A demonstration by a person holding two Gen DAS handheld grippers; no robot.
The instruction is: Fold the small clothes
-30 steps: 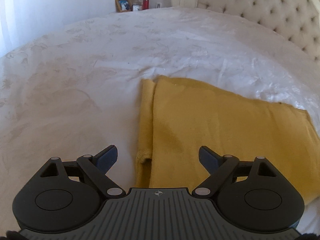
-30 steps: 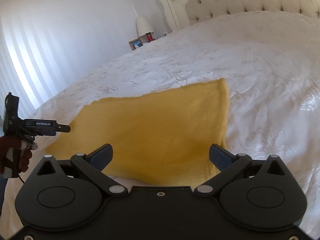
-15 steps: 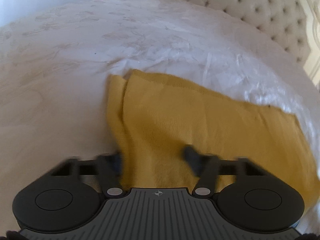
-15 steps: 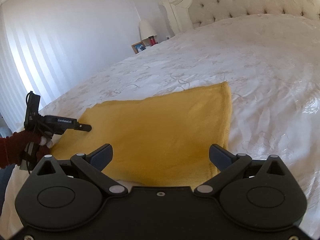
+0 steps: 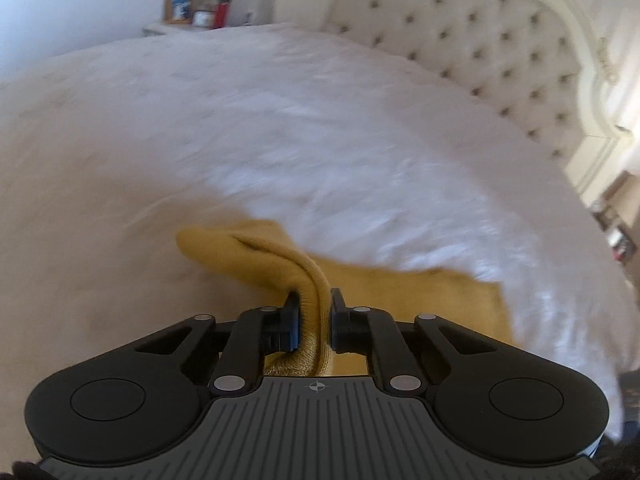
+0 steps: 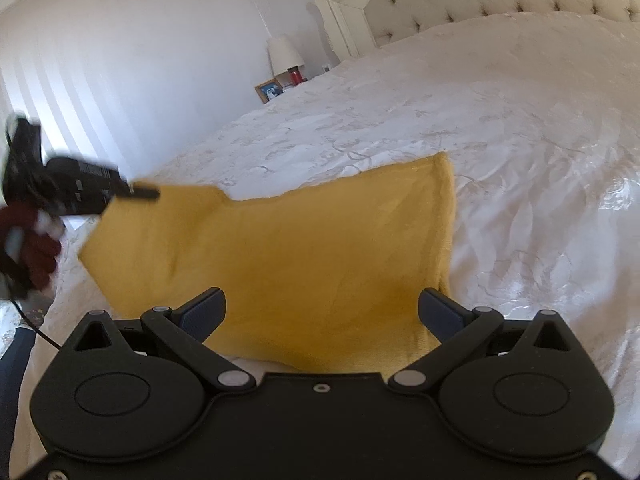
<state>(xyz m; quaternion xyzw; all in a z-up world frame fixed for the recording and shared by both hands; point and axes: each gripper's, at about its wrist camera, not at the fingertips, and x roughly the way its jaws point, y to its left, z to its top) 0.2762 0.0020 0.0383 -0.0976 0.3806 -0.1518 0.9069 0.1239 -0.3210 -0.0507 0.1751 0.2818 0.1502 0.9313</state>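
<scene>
A mustard-yellow knitted garment (image 6: 304, 248) lies on the white bedspread (image 6: 500, 120). My left gripper (image 5: 315, 304) is shut on the garment's left edge (image 5: 312, 300) and holds it lifted off the bed, so the cloth hangs in a fold between the jaws. In the right wrist view the left gripper (image 6: 148, 192) shows at the far left, holding up the garment's corner. My right gripper (image 6: 322, 306) is open and empty, low over the garment's near right edge.
A tufted cream headboard (image 5: 480, 40) stands at the head of the bed. A bedside table with a photo frame (image 6: 269, 91), a red cup and a lamp (image 6: 282, 54) is beyond the far side. A white wall is on the left.
My left gripper has closed on the garment's left edge and lifted it up and rightward. My right gripper stays open in much the same place.
</scene>
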